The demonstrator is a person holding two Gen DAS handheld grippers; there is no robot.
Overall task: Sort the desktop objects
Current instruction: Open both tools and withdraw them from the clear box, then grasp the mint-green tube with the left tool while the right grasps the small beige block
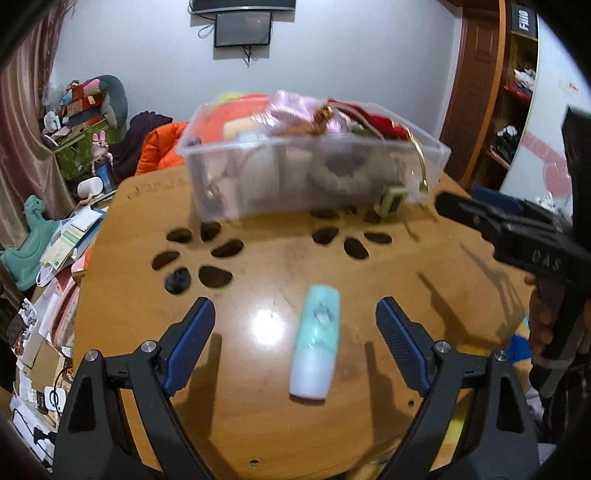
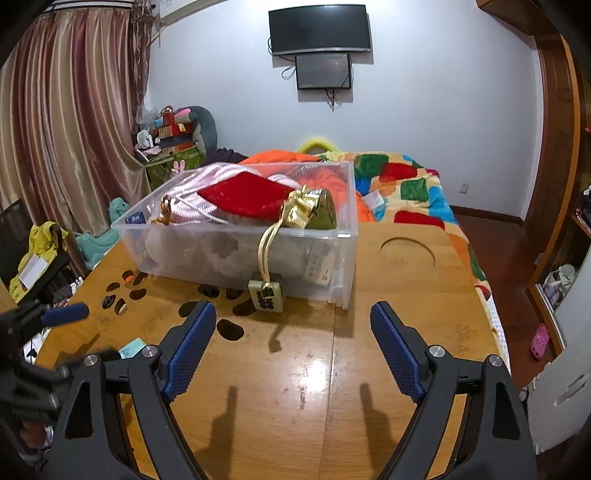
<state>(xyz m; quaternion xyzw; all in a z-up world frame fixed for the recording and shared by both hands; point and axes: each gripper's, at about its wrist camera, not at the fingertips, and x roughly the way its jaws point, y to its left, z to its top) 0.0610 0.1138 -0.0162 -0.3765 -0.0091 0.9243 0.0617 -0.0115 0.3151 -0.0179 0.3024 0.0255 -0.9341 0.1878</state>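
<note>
Now the clear bin (image 2: 236, 240) sits toward the bench's (image 1: 406, 280) far edge, heaped with what look like pouches, a red one (image 2: 255, 197) on top. Nearer the front edge lies the teal tube (image 1: 314, 341), between the left gripper's (image 1: 295, 325) wide-apart fingers: straddle its middle squarely, then close. The right gripper (image 2: 293, 332) is spread too, holding nothing.

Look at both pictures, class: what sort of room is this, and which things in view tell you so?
Most likely a bedroom at home. A bed with a patchwork blanket stands behind the wooden table, a screen hangs on the wall, and curtains cover the window side.
</note>
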